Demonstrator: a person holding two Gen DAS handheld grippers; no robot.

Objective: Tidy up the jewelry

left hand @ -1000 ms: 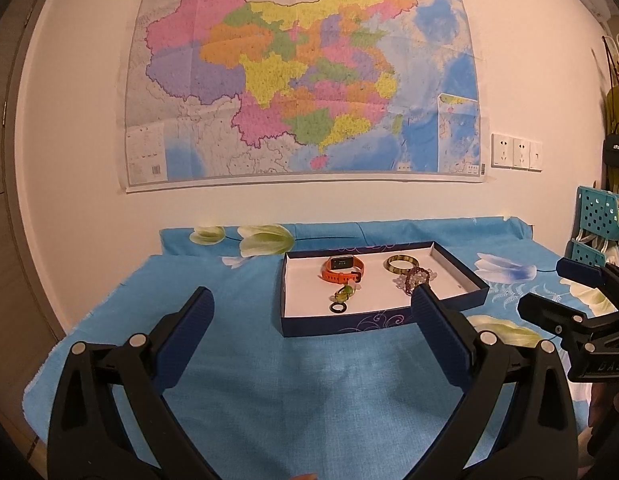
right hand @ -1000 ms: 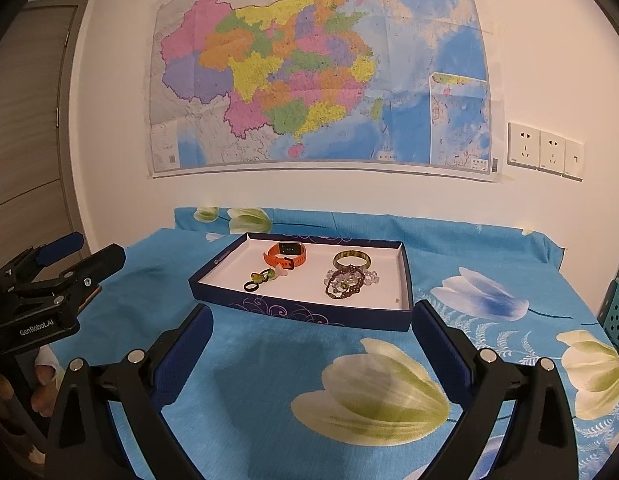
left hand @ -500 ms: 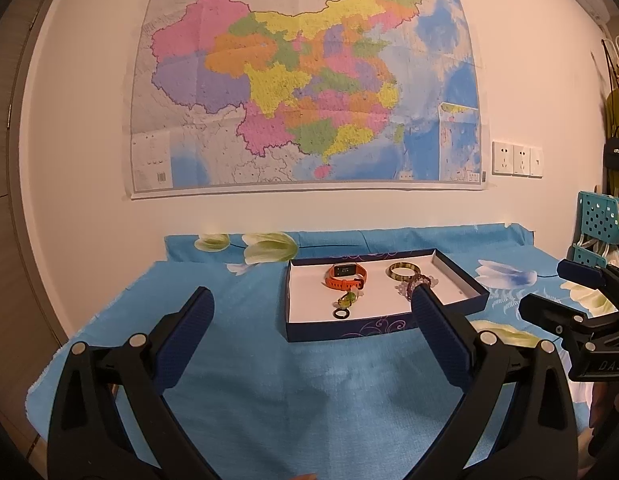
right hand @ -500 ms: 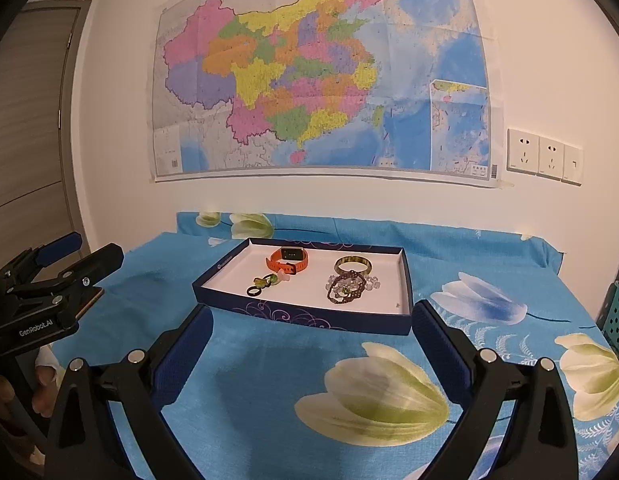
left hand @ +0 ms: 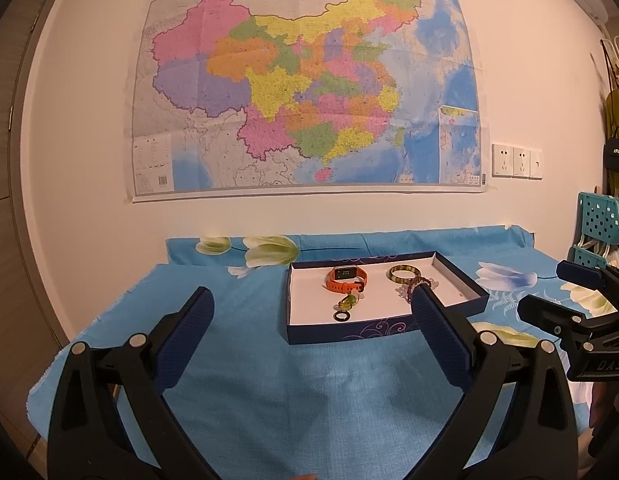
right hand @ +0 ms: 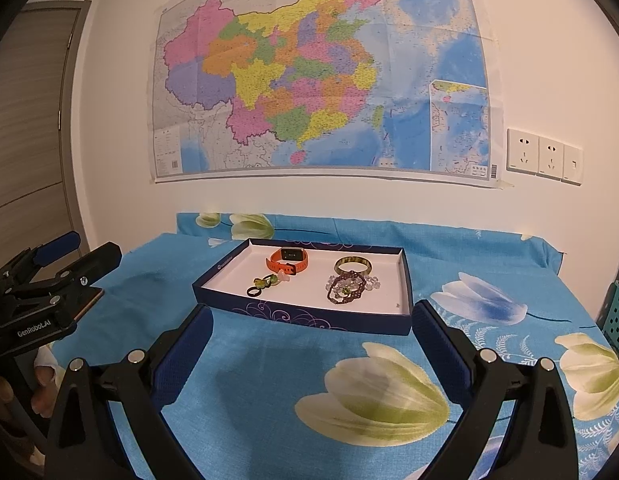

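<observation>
1. Left wrist view: the left gripper hangs above the blue flowered cloth with its fingers spread wide and nothing between them. Ahead, toward the cloth's far edge, lies the navy tray; in it an orange watch sits near the far rim, a green bangle beside it, a bead bracelet partly hidden behind the right finger, and a green charm with black ring closer to the near rim. The right gripper shows at the right edge, fingers apart and empty
2. Right wrist view: the right gripper is wide open and empty, short of the tray's near rim. Watch, bangle, bracelet and charm all lie inside. The left gripper shows over the cloth's left edge, its fingers parted
</observation>
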